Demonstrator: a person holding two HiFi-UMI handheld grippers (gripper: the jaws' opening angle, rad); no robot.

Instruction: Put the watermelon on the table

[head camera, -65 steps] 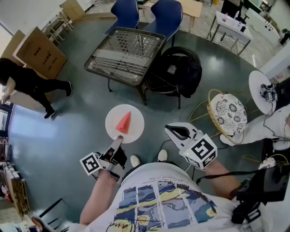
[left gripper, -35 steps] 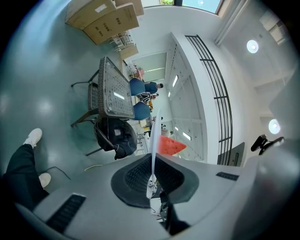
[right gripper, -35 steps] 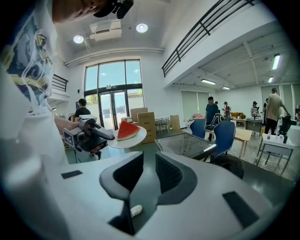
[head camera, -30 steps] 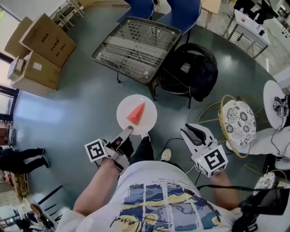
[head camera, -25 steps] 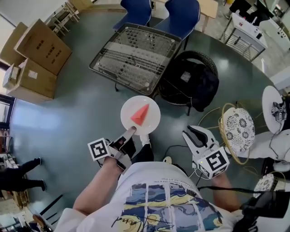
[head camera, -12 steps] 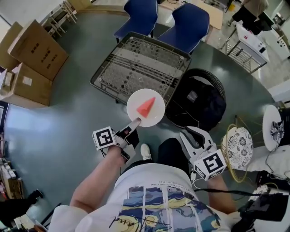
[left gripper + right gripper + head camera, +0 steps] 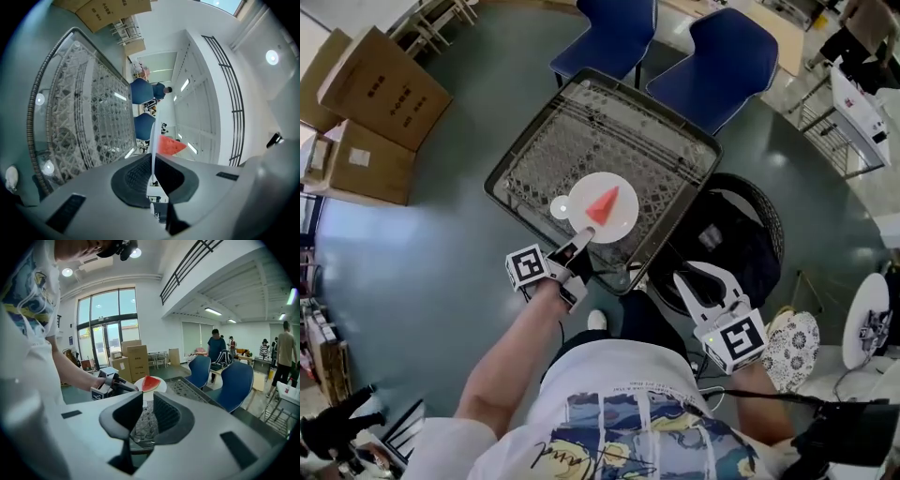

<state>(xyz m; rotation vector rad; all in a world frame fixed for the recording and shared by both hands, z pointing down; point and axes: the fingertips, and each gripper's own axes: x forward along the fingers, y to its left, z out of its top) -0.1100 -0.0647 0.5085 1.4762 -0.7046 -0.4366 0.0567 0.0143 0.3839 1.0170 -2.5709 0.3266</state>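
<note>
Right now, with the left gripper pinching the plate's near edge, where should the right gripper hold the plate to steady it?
Probably the plate by its thin bare rim on the right side, away from the left gripper. Bring the open right gripper in level from there, one jaw above, one below; the watermelon slice sits mid-plate, leaving the edge free.

Glossy grey-green floor (image 7: 422, 253), two blue chairs (image 7: 614, 33), cardboard boxes (image 7: 375, 94) (off to the left), tall windows (image 7: 105, 319), white walls (image 7: 154, 329).
</note>
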